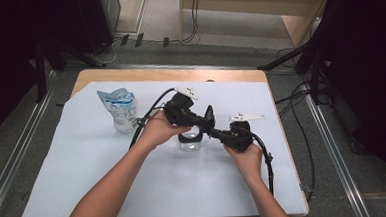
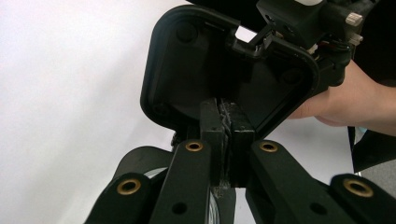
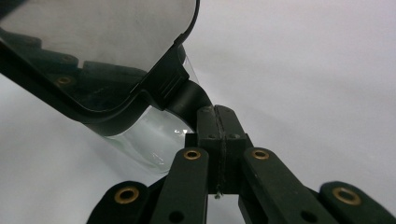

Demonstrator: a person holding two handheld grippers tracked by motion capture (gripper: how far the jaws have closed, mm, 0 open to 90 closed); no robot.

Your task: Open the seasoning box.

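At the left of the white sheet (image 1: 84,164) a blue and white pouch (image 1: 119,108) stands untouched, well apart from the work. Toward the middle, the left gripper (image 1: 207,118) has its jaws closed on the edge of the black lid (image 1: 209,115). Its own view shows the pads pinched tight on that rim (image 2: 226,126), with the lid's underside (image 2: 224,60) tipped up on edge. Just below sits the clear container (image 1: 190,144), touching the sheet at the table's centre. To its right, the right gripper (image 1: 216,132) is clamped shut too, on a black tab (image 3: 187,100) where the lid meets the clear wall (image 3: 154,135).

Judging by this, the step in hand is swinging the lid open while the container is steadied. Next, the left hand likely needs to carry the lid further back along its arc while the right keeps its hold, so the light container does not tip or slide.
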